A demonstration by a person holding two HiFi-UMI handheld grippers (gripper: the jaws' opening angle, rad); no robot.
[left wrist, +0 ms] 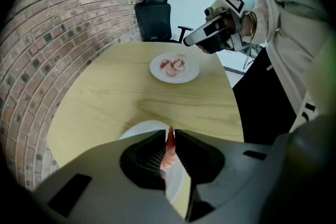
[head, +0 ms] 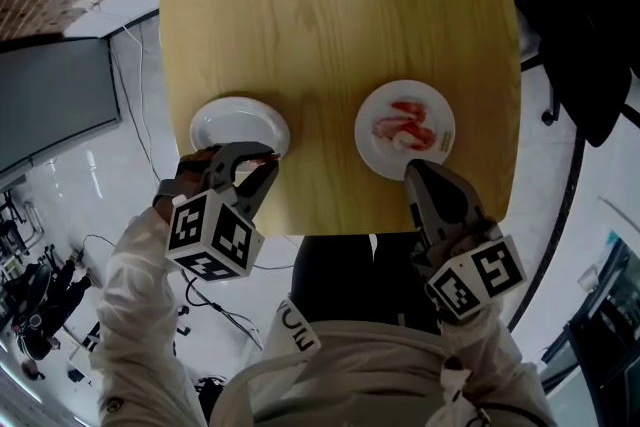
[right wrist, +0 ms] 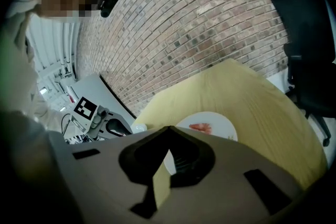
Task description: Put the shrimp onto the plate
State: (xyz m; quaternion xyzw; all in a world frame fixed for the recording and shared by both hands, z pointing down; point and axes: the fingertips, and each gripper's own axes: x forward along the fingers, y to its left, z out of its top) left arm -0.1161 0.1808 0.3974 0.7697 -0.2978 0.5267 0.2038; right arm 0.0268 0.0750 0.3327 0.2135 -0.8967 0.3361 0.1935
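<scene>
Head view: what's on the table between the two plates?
Nothing: only bare wooden tabletop lies between the plain white plate and the shrimp plate. The head view shows this plainly.

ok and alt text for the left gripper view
The left gripper is clamped on a pink shrimp over the edge of a white plate at the near edge of a wooden table. Farther across, a second white plate holds more shrimp, with the right gripper beside it. A brick wall and a black office chair stand behind.
</scene>
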